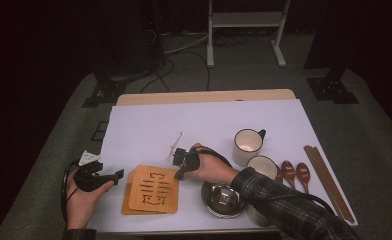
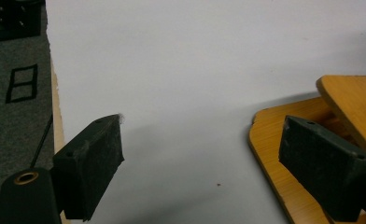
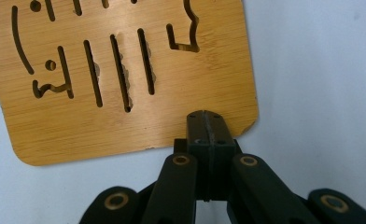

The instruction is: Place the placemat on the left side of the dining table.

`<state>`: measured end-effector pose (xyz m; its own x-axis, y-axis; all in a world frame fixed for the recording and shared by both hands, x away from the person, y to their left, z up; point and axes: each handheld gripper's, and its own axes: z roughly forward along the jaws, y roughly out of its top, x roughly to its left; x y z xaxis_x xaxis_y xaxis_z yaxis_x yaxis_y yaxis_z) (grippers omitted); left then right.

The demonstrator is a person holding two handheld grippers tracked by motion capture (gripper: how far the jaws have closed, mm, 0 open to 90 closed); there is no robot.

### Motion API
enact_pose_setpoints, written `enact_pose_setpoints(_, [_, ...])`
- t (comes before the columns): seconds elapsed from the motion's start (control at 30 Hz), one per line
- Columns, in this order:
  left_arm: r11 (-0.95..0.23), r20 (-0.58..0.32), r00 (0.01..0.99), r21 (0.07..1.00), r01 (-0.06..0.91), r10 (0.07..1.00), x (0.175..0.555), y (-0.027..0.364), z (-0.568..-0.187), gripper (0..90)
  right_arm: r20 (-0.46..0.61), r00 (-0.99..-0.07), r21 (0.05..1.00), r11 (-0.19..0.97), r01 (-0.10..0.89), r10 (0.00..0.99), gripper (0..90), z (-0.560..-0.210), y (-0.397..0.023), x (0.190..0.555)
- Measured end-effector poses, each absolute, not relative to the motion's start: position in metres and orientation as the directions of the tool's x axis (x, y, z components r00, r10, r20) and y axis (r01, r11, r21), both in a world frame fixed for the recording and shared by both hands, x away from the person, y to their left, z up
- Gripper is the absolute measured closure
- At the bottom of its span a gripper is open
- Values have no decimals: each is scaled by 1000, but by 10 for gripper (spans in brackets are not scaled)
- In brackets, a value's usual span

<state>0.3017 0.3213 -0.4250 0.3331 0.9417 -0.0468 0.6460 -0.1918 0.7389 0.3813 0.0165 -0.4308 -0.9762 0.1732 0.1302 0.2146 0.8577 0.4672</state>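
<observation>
At the near left of the table my right gripper (image 1: 180, 173) pinches the top mat's (image 1: 154, 189) right edge, while my left gripper (image 1: 115, 176) gapes empty just left of the stack.

Coasters (image 1: 152, 190) stacked left of bowl (image 1: 223, 199); mugs (image 1: 247, 145) behind bowl; spoons (image 1: 295, 173) right.

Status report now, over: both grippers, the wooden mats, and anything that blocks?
Left gripper open, empty, beside the wooden mats. Right gripper shut, tip over top mat's edge; grip unclear. Steel bowl close on the right; path clear.
</observation>
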Motion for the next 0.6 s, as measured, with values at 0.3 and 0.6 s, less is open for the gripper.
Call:
enact_pose_setpoints(0.3, [-159, -96, 350, 759, 631, 932, 295, 317, -414, 124, 132, -976, 467, 857, 215, 173, 895, -431, 16, 381])
enact_pose_setpoints(0.6, [-153, -121, 376, 768, 622, 919, 287, 312, -409, 124, 134, -975, 463, 859, 219, 177, 894, -431, 16, 381])
